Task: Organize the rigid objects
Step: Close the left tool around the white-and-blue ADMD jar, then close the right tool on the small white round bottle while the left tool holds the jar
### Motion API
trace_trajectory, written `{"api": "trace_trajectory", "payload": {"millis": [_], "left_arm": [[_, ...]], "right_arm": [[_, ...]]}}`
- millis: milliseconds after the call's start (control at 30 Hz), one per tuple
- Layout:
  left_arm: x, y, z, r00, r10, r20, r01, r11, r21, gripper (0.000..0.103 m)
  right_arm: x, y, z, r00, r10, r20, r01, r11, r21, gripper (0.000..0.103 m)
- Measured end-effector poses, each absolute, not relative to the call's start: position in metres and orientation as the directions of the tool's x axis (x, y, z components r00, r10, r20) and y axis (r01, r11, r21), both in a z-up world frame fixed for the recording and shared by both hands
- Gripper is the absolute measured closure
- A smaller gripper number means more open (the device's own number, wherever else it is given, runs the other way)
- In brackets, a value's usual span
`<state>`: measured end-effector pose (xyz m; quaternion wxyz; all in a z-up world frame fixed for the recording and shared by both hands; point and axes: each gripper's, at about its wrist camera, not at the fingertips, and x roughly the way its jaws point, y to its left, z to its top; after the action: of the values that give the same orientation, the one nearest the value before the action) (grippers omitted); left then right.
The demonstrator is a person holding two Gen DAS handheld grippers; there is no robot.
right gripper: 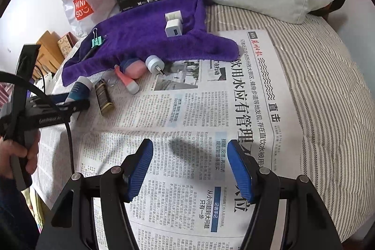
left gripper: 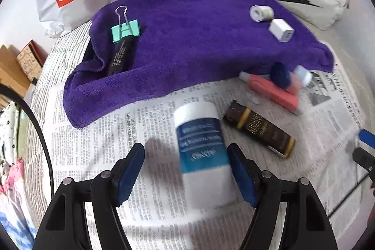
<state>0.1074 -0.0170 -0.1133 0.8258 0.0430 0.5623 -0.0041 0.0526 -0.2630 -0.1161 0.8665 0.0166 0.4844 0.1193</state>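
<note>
While its jaws gape, the left hand-held gripper (left gripper: pixel 185 173) straddles a white-and-blue bottle (left gripper: pixel 202 151) at lower centre. The right hand-held gripper (right gripper: pixel 189 170) hangs open over newspaper (right gripper: pixel 211 109).

A towel (left gripper: pixel 187 43) lies on a newspaper (right gripper: pixel 211 109), with a clip (left gripper: pixel 125 31) at its left and a charger (left gripper: pixel 281 30) at its right. Before the towel, on the paper, a bottle (left gripper: pixel 201 144) lies left of a small box (left gripper: pixel 260 130)
</note>
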Motion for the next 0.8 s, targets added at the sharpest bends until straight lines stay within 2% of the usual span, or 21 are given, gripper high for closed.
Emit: {"api": "trace_trajectory", "payload": {"millis": [100,133,167,233,600,800], "left_arm": [[0.107,-0.015,-0.113,0.383,0.031,-0.923,0.06,0.997,0.058,0.034],[0.105,-0.014,-0.112,0.391,0.01,-0.92,0.061,0.997,0.037,0.049],[0.104,-0.011,-0.11,0.397,-0.029,-0.917,0.061,0.998,-0.004,0.069],[0.103,-0.007,-0.11,0.395,-0.067,-0.916,0.06,0.997,-0.047,0.068],[0.119,-0.01,-0.116,0.399,-0.014,-0.917,0.095,0.995,0.026,0.064],[0.117,-0.008,-0.116,0.422,-0.037,-0.906,0.118,0.993,0.015,0.068]], "right_arm": [[0.053,-0.266,-0.116,0.502,0.218,-0.837,-0.184,0.972,0.143,0.038],[0.054,-0.267,-0.117,0.502,0.217,-0.837,-0.18,0.973,0.144,0.038],[0.055,-0.268,-0.117,0.501,0.217,-0.838,-0.177,0.973,0.147,0.038],[0.056,-0.269,-0.119,0.499,0.218,-0.839,-0.17,0.974,0.152,0.038],[0.06,-0.262,-0.122,0.484,0.203,-0.851,-0.178,0.975,0.131,0.031],[0.061,-0.261,-0.118,0.492,0.201,-0.847,-0.177,0.976,0.129,0.031]]}}
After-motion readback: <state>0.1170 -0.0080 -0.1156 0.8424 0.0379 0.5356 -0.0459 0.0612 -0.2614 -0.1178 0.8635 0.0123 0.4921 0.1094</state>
